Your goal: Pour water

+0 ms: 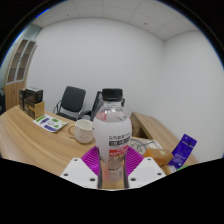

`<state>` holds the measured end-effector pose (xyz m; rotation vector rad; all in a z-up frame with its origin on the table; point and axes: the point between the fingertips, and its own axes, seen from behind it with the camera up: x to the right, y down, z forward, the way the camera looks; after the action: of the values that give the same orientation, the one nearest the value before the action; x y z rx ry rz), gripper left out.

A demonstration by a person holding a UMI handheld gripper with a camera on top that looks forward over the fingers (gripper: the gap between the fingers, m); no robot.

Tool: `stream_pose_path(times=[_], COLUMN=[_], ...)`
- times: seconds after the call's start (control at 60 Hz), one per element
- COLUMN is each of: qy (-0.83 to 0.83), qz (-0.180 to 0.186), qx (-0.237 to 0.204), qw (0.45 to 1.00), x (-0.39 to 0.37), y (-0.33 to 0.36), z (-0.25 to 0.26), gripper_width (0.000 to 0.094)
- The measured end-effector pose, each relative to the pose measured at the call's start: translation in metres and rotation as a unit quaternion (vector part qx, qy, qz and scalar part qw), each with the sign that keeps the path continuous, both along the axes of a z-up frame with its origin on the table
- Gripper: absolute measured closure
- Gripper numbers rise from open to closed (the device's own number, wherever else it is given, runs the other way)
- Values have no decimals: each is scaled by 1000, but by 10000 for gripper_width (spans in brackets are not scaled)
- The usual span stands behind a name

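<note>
A clear plastic water bottle [113, 125] with a white and red label stands upright between my fingers. Both purple pads [92, 160] press on its lower body, and it is held above the wooden table [30, 140]. My gripper [112, 172] is shut on the bottle. A white mug [83, 131] stands on the table just left of the bottle and beyond the fingers. The bottle's cap reaches up in front of the white wall.
A black office chair [71, 101] stands behind the table. A dark box [32, 98] stands on the far left of the table, and a booklet [50, 123] lies near the mug. A blue packet [181, 152] and an orange item [152, 155] lie to the right.
</note>
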<state>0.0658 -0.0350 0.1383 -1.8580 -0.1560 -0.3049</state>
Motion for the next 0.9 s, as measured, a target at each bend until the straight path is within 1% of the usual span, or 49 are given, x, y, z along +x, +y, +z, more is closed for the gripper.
stream_pose_path(times=[0.133, 0.25, 0.367, 0.45, 0.5, 0.583, 0.667, 0.767, 0.833, 0.9], qy=[-136, -286, -448, -542, -597, -672, -735, -785, -802, -796], qz=[-10, -10, 0, 15, 28, 53, 64, 86, 97, 103], qx=[-5, -27, -40, -47, -57, -58, -65, -56, -44, -46], qw=[991, 958, 893, 839, 800, 737, 672, 610, 588, 595], x=[37, 63, 71, 66, 61, 50, 44, 30, 19, 18], y=[51, 102, 151, 182, 194, 213, 222, 231, 235, 235], z=[37, 58, 76, 79, 75, 67, 59, 50, 47, 43], gripper_width=[647, 649, 649, 649, 648, 651, 649, 649, 649, 649])
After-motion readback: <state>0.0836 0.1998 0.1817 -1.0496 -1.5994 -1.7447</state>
